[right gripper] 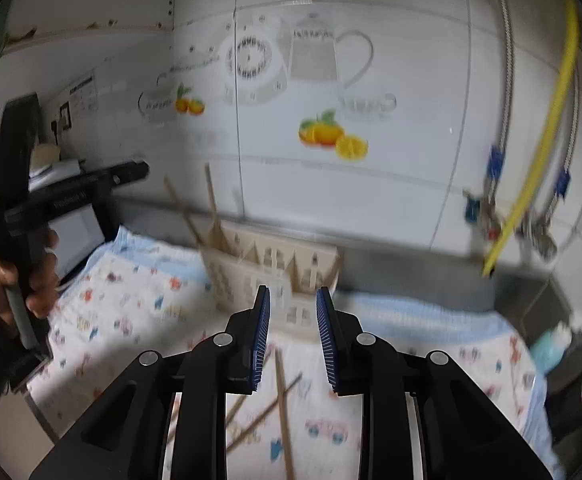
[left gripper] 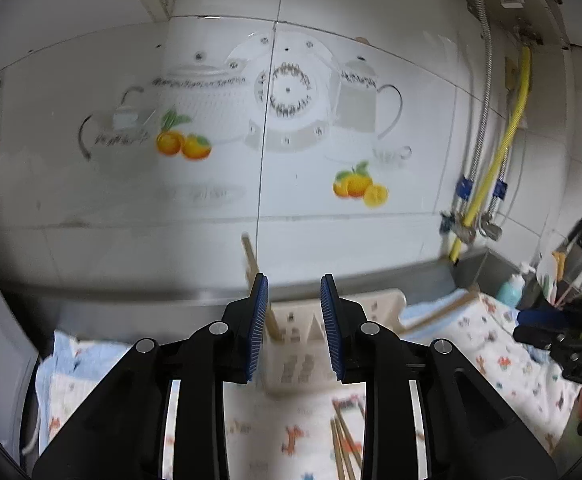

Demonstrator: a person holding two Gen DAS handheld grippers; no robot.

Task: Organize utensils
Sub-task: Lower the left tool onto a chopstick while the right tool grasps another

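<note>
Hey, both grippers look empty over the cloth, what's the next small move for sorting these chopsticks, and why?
Probably lower the right hand-held gripper onto one of the loose chopsticks lying crossed on the patterned cloth just below it. Its jaws stand apart with nothing between them, a few chopsticks already stand in the beige holder, and these ones are still outside it.

- Left black two-finger gripper with blue ribbed pads [left gripper: 294, 282]: jaws parted, nothing pressed between the pads, angled gently downward.
- Right black two-finger gripper with blue ribbed pads [right gripper: 293, 294]: jaws parted, empty, tilted downward.
- Bare hand [right gripper: 15, 276] wrapped around the left gripper's handle.
</note>
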